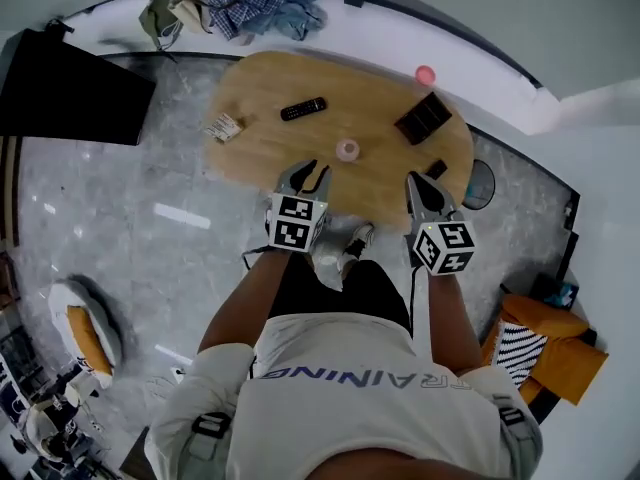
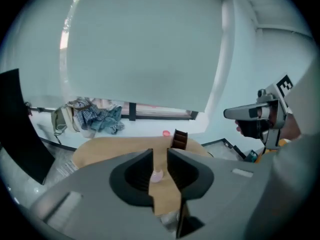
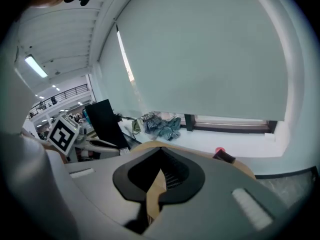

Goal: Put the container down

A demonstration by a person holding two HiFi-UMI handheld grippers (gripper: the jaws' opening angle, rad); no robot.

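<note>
Container [image 1: 347, 149] down on table [image 1: 260, 93], L gripper [image 1: 311, 174] just short of it.
Pink container stands free, upright, near table's front edge. L jaws: narrow gap, nothing pinched, container seen beyond the tips. R gripper [image 1: 424, 182]: jaws pressed together, empty. Looks placed already. Best to back L straight off w/o sideways swing, so it isn't nudged.

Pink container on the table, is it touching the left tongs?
Apart. The head view shows a strip of bare tabletop between the pink container and the left tongs.
</note>
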